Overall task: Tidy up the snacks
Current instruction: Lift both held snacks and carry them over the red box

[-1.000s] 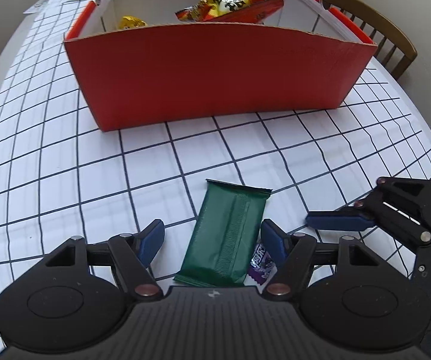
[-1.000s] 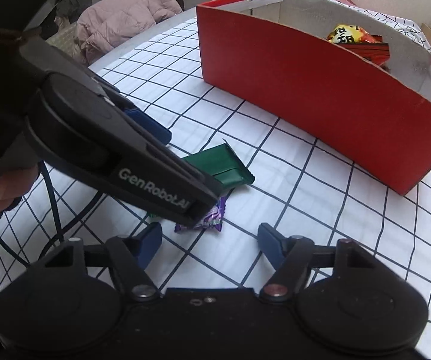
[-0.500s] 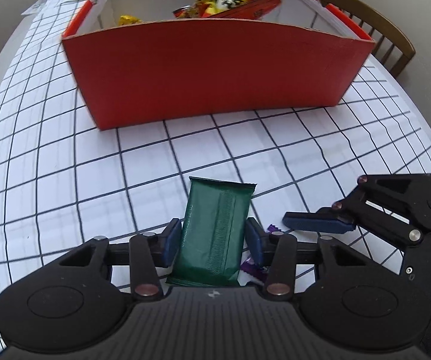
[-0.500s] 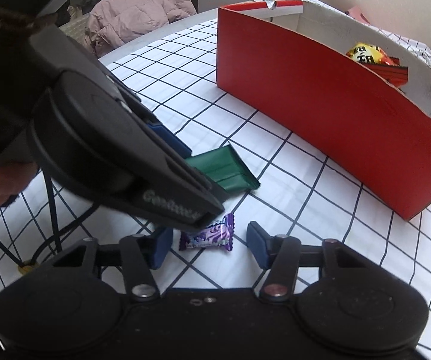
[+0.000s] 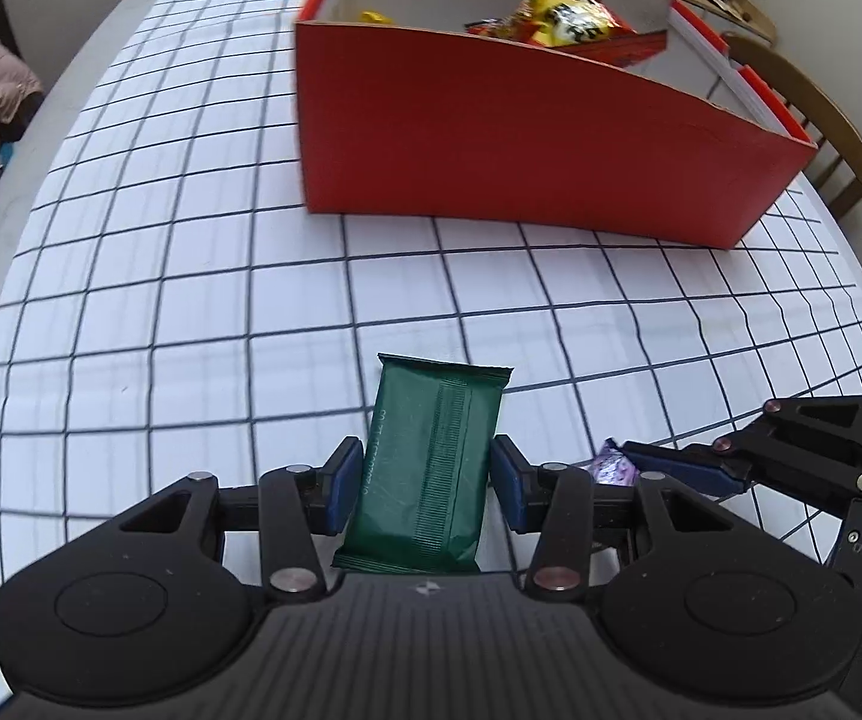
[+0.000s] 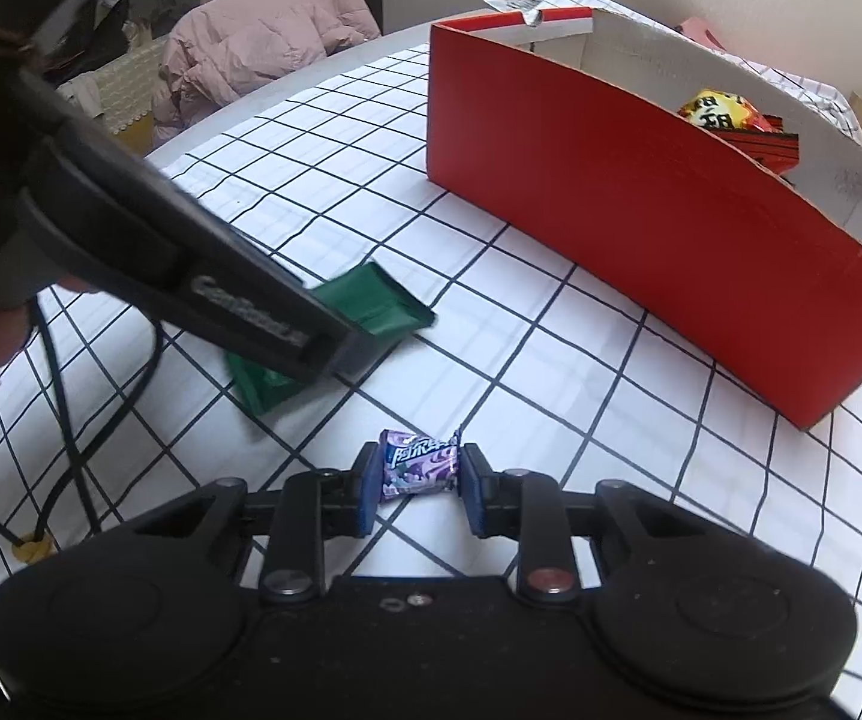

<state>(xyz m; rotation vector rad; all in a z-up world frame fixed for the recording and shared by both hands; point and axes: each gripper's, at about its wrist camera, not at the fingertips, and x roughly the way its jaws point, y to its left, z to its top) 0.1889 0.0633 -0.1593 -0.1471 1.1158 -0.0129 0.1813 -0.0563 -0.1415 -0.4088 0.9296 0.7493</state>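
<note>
A dark green snack bar (image 5: pixel 431 462) sits lengthwise between the blue pads of my left gripper (image 5: pixel 426 480), which is shut on it. In the right wrist view the same green bar (image 6: pixel 383 306) sticks out past the left gripper's black body. A small purple candy (image 6: pixel 419 462) lies between the pads of my right gripper (image 6: pixel 420 474); the jaws are closing and the pads touch the wrapper's two ends. The purple candy (image 5: pixel 613 468) also shows beside a right finger (image 5: pixel 670 468). The red cardboard box (image 5: pixel 520 138) stands beyond, holding yellow and red packets (image 5: pixel 562 15).
The white checked tablecloth (image 5: pixel 191 300) covers a round table. A wooden chair (image 5: pixel 820 120) stands behind the red box (image 6: pixel 640 210). A pink jacket (image 6: pixel 263 42) lies on a seat past the far edge. A black cable (image 6: pixel 65 432) trails by a hand at the left.
The left jaws closed on the green bar, and that gripper then shifted sideways with it, away from the candy. The right jaws narrowed around the purple candy until the pads met it.
</note>
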